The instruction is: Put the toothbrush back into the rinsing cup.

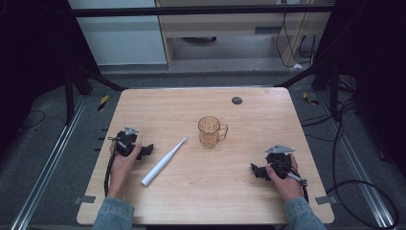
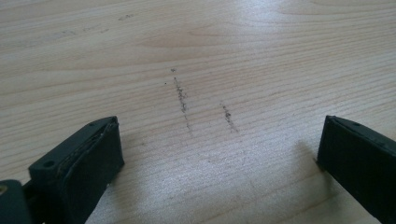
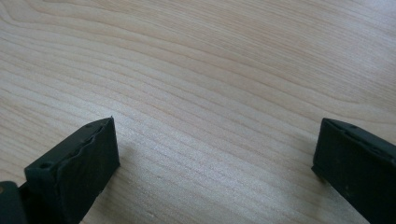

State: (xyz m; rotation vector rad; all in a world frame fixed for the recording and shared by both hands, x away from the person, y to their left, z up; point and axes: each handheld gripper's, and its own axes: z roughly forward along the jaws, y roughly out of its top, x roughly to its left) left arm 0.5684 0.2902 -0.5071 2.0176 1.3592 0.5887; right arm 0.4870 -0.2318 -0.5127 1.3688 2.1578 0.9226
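The white electric toothbrush [image 1: 163, 162] lay slantwise on the bench [image 1: 249, 201], its head pointed toward the amber glass mug [image 1: 210, 131], which stood upright near the middle, apart from it. The left tool [image 1: 145, 151] was rested just beside the toothbrush handle without touching it; in the left gripper view its jaws were seen spread wide over bare, scuffed wood. The right tool [image 1: 257, 171] was set well apart at the other side, its jaws likewise wide and empty. Nothing had been grasped; judging by this, the work was hardly started, with the pickup and any placing left.
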